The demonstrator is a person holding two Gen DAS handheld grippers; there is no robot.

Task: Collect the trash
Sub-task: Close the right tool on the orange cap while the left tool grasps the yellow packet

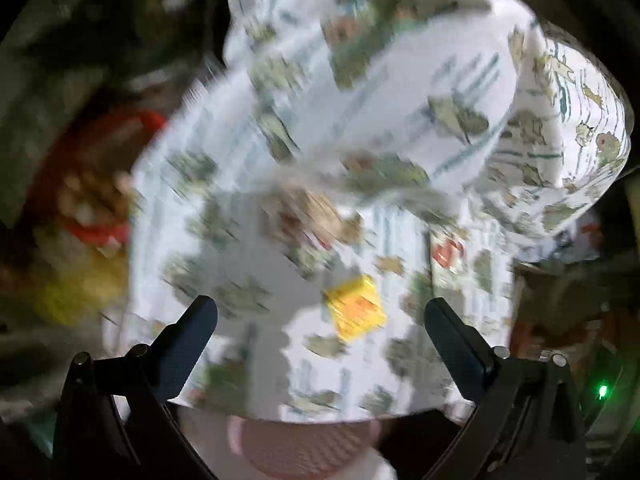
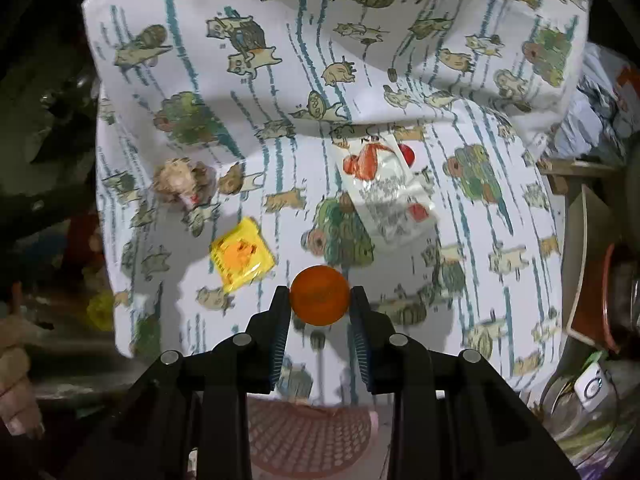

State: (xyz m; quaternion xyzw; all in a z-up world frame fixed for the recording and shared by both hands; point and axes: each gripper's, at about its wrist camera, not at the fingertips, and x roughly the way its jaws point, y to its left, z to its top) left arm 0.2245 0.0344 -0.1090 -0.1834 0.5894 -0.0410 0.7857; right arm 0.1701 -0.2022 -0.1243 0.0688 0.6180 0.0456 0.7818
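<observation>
My right gripper (image 2: 320, 295) is shut on an orange bottle cap (image 2: 319, 294) and holds it above a white cloth (image 2: 480, 300) printed with cats. On the cloth lie a yellow wrapper (image 2: 242, 255), a crumpled brown paper ball (image 2: 182, 181) and a white sachet with red print (image 2: 382, 184). My left gripper (image 1: 320, 312) is open and empty above the same cloth (image 1: 248, 208); its view is blurred. The yellow wrapper (image 1: 355, 307) lies between its fingertips, nearer the right one.
A pink mesh basket (image 2: 308, 436) sits below the cloth's near edge, and shows in the left wrist view (image 1: 296, 444) too. Dark clutter with red and yellow items (image 1: 92, 208) lies left. Boxes and containers (image 2: 592, 272) stand right.
</observation>
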